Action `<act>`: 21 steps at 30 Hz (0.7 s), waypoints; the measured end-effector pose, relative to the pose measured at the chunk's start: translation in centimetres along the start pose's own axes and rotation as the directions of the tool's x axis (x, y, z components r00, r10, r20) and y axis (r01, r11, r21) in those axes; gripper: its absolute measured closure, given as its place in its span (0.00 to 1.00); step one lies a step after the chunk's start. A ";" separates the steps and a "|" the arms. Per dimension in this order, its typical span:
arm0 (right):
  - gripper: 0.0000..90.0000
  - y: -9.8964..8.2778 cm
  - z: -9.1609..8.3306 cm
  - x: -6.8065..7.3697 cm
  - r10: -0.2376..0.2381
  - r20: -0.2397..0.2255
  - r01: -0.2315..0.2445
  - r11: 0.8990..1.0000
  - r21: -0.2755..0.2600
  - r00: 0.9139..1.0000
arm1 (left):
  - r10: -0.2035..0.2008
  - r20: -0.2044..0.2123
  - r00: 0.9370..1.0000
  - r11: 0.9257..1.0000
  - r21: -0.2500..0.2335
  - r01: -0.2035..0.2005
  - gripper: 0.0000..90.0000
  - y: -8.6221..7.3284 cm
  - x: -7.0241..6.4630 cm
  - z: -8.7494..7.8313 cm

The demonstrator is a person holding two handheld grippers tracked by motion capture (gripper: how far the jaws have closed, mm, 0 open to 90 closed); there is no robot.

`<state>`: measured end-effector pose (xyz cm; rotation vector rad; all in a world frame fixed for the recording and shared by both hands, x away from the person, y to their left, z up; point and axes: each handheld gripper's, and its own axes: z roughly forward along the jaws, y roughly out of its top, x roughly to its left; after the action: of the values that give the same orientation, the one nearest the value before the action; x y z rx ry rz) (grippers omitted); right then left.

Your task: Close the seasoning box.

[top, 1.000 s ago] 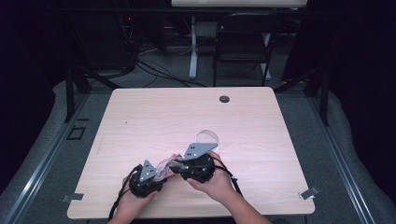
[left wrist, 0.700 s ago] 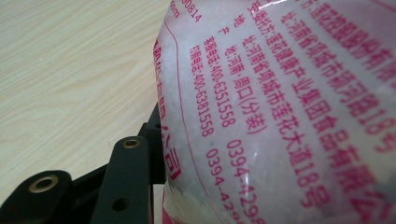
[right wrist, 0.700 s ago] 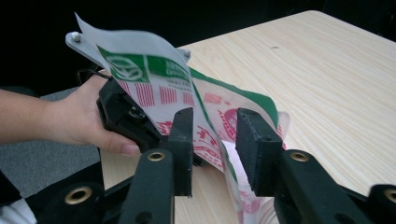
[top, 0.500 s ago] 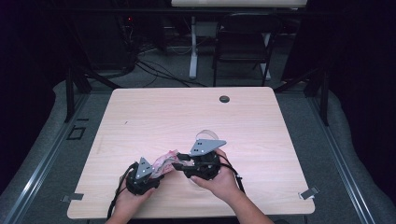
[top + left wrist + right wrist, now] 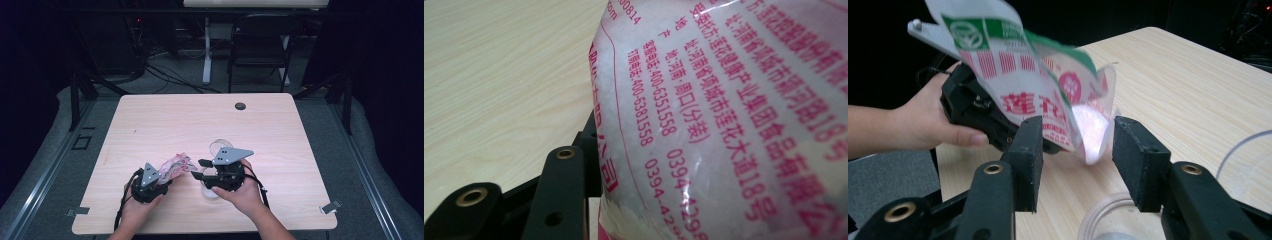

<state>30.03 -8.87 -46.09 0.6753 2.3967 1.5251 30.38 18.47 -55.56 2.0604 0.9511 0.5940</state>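
Pink-and-white plastic bag (image 5: 175, 166) of white crystals, printed with red characters and a green band, held up off the wooden table (image 5: 165, 120) near its front edge — gripped at its lower end by the left gripper (image 5: 159, 181), jaws part-closed on the bag. Seen close in the left gripper view, bag (image 5: 724, 115) pressed against the one visible black jaw, translucent granules showing through the film. Torn upper corner of the bag (image 5: 1048, 95) hanging between the jaws of the right gripper (image 5: 1077, 145) in the right gripper view, pads standing clear of it on both sides — jaws wide, having just been opening. Right gripper (image 5: 201, 169) in the high view just beside the bag's free end, grey three-cornered plate on top, cable trailing toward the person's forearm. Clear glass container (image 5: 220, 148) on the table directly beneath and behind that gripper, its rim (image 5: 1098, 212) visible below the jaws in the right gripper view. Left hand (image 5: 938, 125) wrapped around the other gripper's body beyond the bag. Small dark round grommet (image 5: 240, 106) set near the table's far edge, well apart from both hands. Dark folding chair (image 5: 260, 50) behind the table.
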 end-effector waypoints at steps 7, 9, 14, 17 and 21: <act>0.62 -0.7 -0.7 -0.2 0.007 0.025 -0.007 1.000 0.009 1.000 | 0.012 -0.031 0.999 1.000 -0.018 -0.013 0.63 0.8 0.6 0.1; 0.62 -1.0 -1.0 -0.1 0.011 0.039 -0.011 1.000 0.011 0.999 | 0.025 -0.040 0.999 0.999 -0.030 -0.026 0.63 1.3 0.5 0.2; 0.62 -1.3 -1.6 -0.2 0.013 0.053 -0.014 1.000 0.012 0.998 | 0.035 -0.040 0.999 0.999 -0.040 -0.037 0.63 2.0 0.4 0.5; 0.62 -1.0 -1.9 -0.2 -0.003 0.065 0.002 1.000 0.023 0.998 | 0.069 -0.036 0.997 0.997 -0.032 -0.070 0.63 2.8 0.3 1.0; 0.61 -0.3 -2.6 -0.9 0.004 0.078 -0.004 1.000 0.003 0.997 | 0.113 -0.033 0.993 0.994 -0.004 -0.114 0.63 3.8 0.2 1.9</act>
<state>29.62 -11.50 -45.27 0.7267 2.3424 1.4692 33.41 16.20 -53.58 2.1155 0.8534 0.6912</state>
